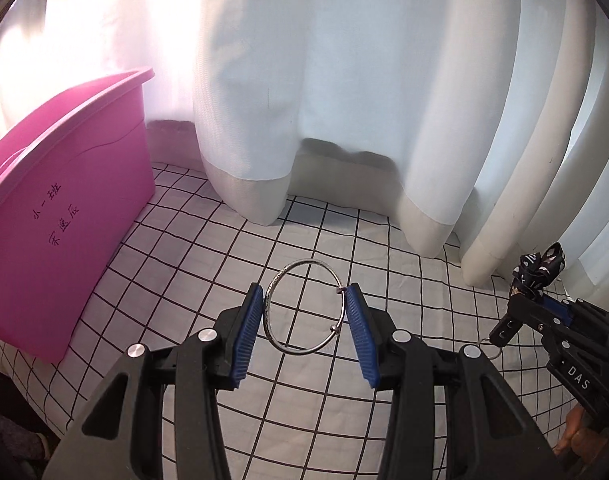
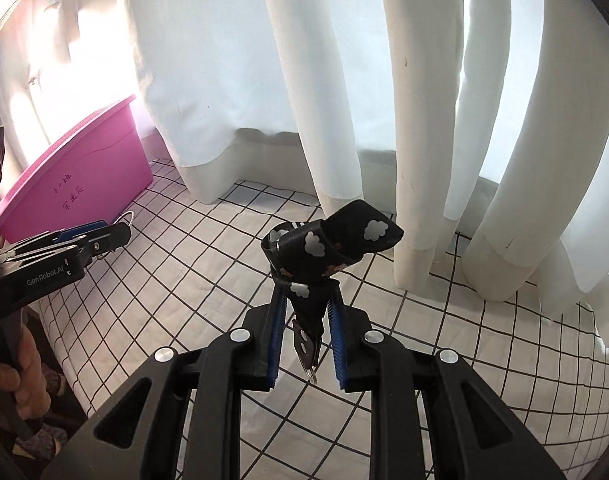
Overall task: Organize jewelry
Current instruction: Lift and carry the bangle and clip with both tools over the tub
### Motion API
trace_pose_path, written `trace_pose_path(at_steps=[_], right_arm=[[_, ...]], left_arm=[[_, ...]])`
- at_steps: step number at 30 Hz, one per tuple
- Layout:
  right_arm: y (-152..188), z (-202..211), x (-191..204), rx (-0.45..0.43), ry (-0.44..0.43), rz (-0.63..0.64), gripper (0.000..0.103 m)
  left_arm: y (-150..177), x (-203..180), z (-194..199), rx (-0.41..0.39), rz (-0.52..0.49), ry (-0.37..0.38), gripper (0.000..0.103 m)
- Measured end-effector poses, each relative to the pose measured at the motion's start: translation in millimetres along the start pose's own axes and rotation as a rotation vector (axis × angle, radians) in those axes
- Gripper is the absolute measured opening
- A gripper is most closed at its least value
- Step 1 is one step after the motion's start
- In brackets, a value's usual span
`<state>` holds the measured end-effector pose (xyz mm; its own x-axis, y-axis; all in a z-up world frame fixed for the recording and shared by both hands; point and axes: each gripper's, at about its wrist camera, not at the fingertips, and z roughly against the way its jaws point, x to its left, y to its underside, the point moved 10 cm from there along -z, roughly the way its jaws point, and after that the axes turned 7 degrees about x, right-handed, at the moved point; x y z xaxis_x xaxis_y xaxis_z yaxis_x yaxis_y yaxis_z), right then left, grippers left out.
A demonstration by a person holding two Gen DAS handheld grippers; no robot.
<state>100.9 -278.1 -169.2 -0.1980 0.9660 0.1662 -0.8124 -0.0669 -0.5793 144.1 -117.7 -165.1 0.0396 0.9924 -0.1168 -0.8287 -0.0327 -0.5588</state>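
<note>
The left gripper point(image 1: 306, 320) holds a thin silver bangle point(image 1: 304, 307) between its blue pads point(image 1: 248, 332), the jaws spread to about the ring's width and pressing on its two sides; the bangle stands roughly upright above the white cloth with a black grid point(image 1: 208, 264), two small beads on its right side near the right pad; whether its lower edge touches the cloth cannot be told. The right gripper point(image 2: 307, 320) has its jaws closed narrowly on a black strap with white cloud shapes point(image 2: 324, 240); the strap rises above the fingertips in a folded loop, and a short tail with a small metal end hangs down between the jaws. A pink plastic bin point(image 1: 68, 208) with dark handwritten characters on its side stands at the left on the cloth, well apart from both grippers; white curtains point(image 1: 344, 100) hang behind, their hems reaching the cloth; in the right wrist view the left gripper sits just beside the bin.
</note>
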Motion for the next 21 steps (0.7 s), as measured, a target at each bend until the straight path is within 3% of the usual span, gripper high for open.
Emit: trace_pose_path(at_steps=[8, 13, 21], right_arm=[[-36, 31, 50, -0.061, -0.112, 0.1, 0.02], [-63, 25, 102, -0.084, -0.18, 0.159, 0.02], [-119, 23, 191, -0.125, -0.254, 0.221, 0.021]], left_arm=[[-12, 44, 60, -0.09, 0.095, -0.057, 0.042], [-24, 82, 91, -0.133, 0.124, -0.128, 0.042], [-57, 155, 140, -0.225, 0.149, -0.152, 0.042]])
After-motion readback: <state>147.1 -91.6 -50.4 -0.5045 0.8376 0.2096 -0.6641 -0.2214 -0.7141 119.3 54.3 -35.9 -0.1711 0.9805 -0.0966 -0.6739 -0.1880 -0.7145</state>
